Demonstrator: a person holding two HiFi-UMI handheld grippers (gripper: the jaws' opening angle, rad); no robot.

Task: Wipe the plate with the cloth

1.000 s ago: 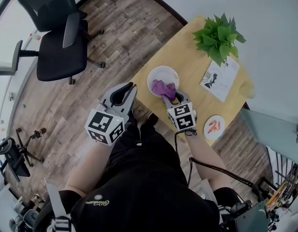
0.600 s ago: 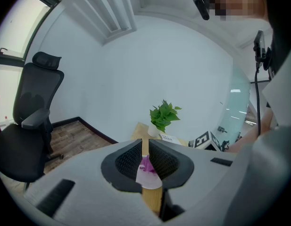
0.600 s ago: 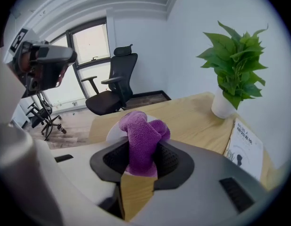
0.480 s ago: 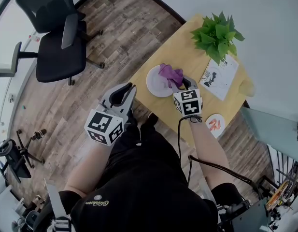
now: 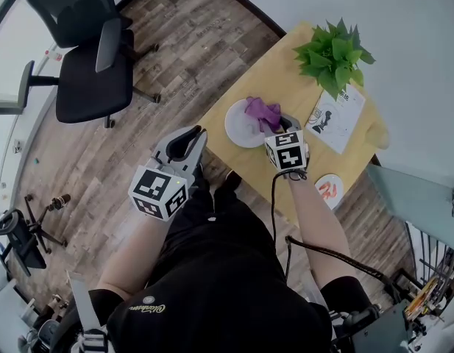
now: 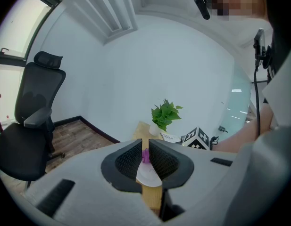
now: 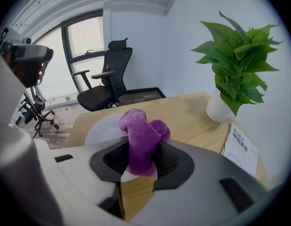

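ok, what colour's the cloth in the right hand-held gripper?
Purple. The fuzzy purple cloth shows best in the right gripper view, pinched in the right hand-held gripper.

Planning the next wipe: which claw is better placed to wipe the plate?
Right. The right claw grips the cloth right by the plate. The left claw is empty and held off the table, short of the plate.
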